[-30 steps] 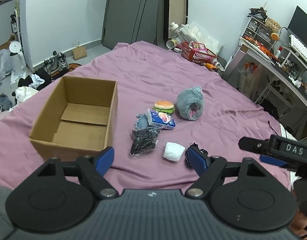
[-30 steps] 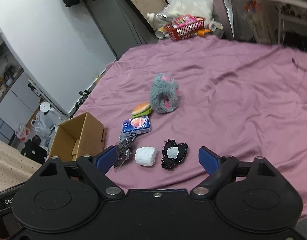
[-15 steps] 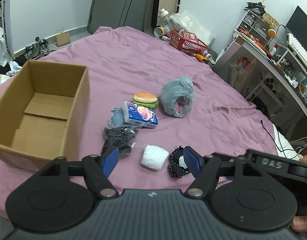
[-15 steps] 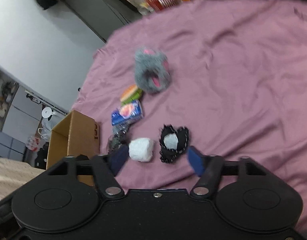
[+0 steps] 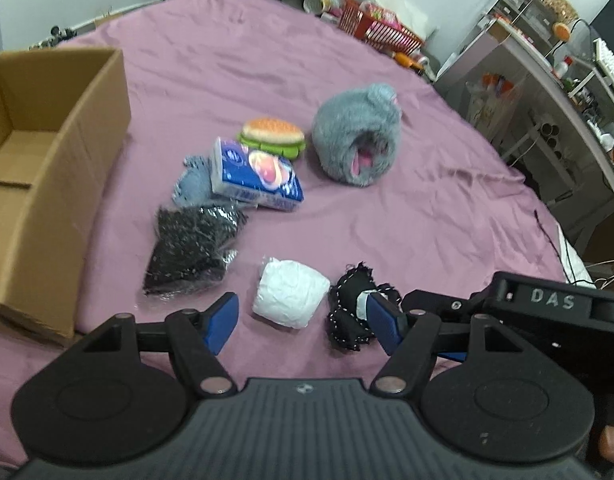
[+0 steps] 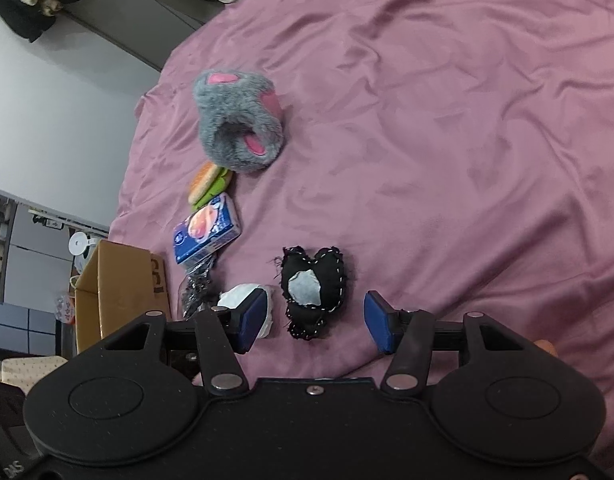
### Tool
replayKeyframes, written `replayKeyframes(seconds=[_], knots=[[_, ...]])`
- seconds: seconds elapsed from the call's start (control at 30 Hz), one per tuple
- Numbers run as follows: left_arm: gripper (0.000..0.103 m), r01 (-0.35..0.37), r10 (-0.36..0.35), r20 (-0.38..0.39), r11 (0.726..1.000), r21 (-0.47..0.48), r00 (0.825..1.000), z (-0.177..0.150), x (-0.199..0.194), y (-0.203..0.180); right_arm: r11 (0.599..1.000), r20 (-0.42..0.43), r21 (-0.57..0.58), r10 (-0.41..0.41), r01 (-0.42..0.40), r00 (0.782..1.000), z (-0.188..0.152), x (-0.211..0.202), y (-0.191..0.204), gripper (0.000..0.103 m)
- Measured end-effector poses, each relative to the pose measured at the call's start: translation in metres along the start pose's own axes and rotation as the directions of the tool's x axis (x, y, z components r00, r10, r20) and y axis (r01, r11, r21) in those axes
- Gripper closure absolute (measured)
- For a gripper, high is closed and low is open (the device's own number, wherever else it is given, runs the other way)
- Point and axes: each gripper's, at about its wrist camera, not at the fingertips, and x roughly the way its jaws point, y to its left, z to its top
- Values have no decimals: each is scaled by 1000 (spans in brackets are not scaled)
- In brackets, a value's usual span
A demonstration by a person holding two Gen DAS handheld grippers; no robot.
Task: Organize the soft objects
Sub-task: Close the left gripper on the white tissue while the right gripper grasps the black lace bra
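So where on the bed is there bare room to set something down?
Free: the purple sheet right of the grey plush slipper and black heart pillow, and inside the cardboard box. Crowded: the cluster from burger toy to white roll.

We see an evenly, fairly brightly lit room, the light soft and diffuse with no single source showing. The purple bedsheet [image 6: 447, 128] carries a gentle sheen on its wrinkles far ahead of the right gripper [image 6: 311, 322]. Shadows under things are faint and short. In the left wrist view, slight motion blur softens everything ahead of the left gripper [image 5: 303, 318]. Both pictures bend strongly at the edges, fisheye fashion.
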Motion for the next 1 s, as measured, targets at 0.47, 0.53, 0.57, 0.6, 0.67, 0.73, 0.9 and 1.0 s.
replayKeyframes(seconds=[0.47, 0.53, 0.57, 0.6, 0.67, 0.73, 0.9, 1.0], knots=[[57, -37, 37, -95, 999, 3, 995, 5, 44, 6, 1000, -70, 7, -21, 22, 997, 10, 37, -4, 51], [57, -41, 42, -91, 999, 12, 995, 6, 43, 5, 1000, -72, 4, -26, 27, 997, 11, 40, -3, 54], [57, -42, 43, -88, 999, 11, 995, 6, 41, 5, 1000, -72, 4, -27, 27, 997, 12, 41, -2, 55], [57, -44, 45, -85, 999, 10, 995, 7, 40, 5, 1000, -72, 2, -30, 30, 997, 12, 43, -2, 56], [58, -50, 50, -79, 999, 10, 996, 8, 37, 4, 999, -69, -12, -43, 43, 997, 11, 46, 1, 56], [58, -51, 52, -68, 999, 16, 996, 8, 33, 4, 998, -60, -28, -55, 53, 997, 10, 46, 4, 56], [58, -74, 74, -51, 997, 14, 996, 8, 25, 5, 996, -43, -72, -58, 55, 997, 6, 45, 11, 77], [58, -86, 87, -35, 996, 12, 996, 8, 15, 4, 992, -19, -120, -45, 42, 999, -1, 36, 20, 80]])
